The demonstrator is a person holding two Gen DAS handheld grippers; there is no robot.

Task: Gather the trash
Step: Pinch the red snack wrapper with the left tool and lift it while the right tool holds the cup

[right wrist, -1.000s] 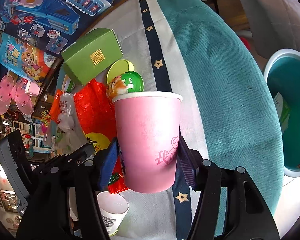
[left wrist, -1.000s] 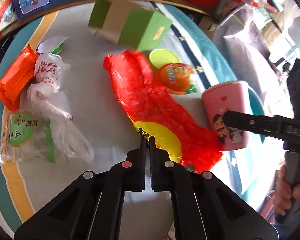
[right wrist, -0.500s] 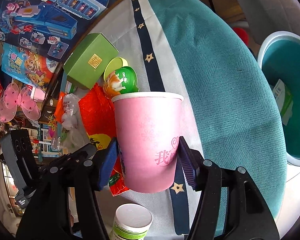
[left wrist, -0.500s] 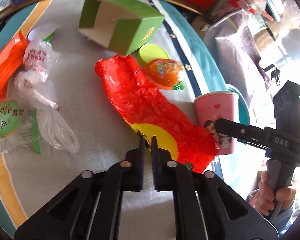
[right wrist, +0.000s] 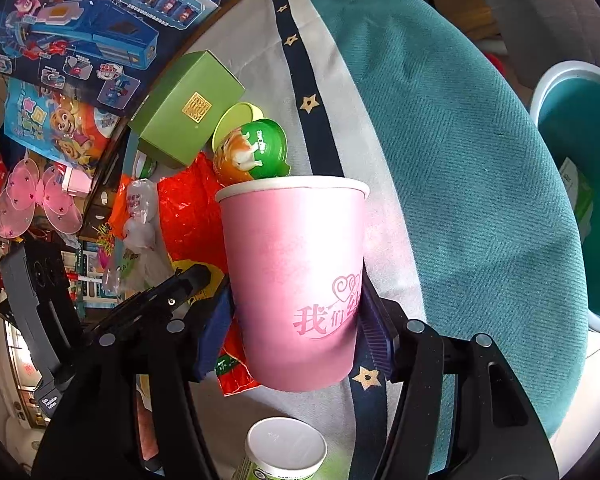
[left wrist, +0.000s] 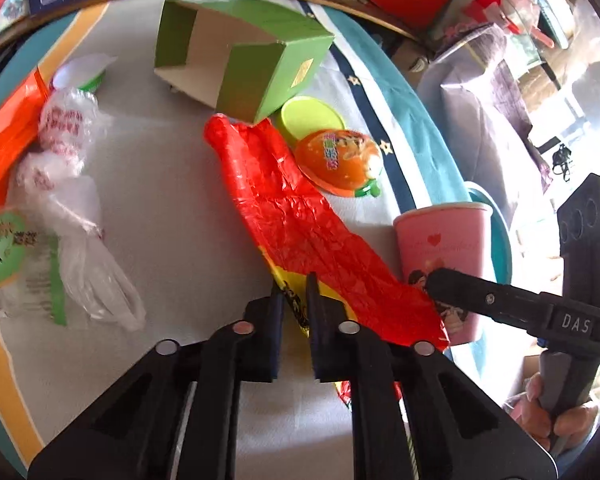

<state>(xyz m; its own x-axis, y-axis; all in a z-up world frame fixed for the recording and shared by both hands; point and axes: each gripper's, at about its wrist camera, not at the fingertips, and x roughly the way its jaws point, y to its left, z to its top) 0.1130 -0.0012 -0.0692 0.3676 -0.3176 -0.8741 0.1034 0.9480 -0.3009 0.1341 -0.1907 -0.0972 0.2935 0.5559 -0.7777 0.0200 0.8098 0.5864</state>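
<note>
Teal-and-white tablecloth [right wrist: 460, 152] covers the table, navy star stripe running across it. Teal bin [right wrist: 580, 208] sits off the table edge, to my right, with some litter visible inside.

Green box [left wrist: 252, 60] lies on its side, open end facing my left camera.

Red wrapper [left wrist: 300, 216] is long and crinkled. Its long axis runs diagonally from the box corner down toward my left gripper [left wrist: 294, 292], and the yellow-printed end is nearest me.

Pink cup [right wrist: 296, 280] stands upright, rim up, lifted slightly off the cloth as far as I can tell. My right gripper [right wrist: 296, 320] is clamped on its lower half, pads pressed to both sides, jaws wide at cup width.

Clear plastic bag [left wrist: 72, 216] is crumpled at the left, next to an orange packet [left wrist: 8, 132]. Orange jelly cup [left wrist: 340, 160] rests by a lime lid [left wrist: 312, 120].

Left jaws are parted a narrow gap only, straddling the wrapper's yellow edge. Whether they pinch it, I cannot tell; nothing is clearly gripped.

White-topped container [right wrist: 286, 452] sits below the cup.
</note>
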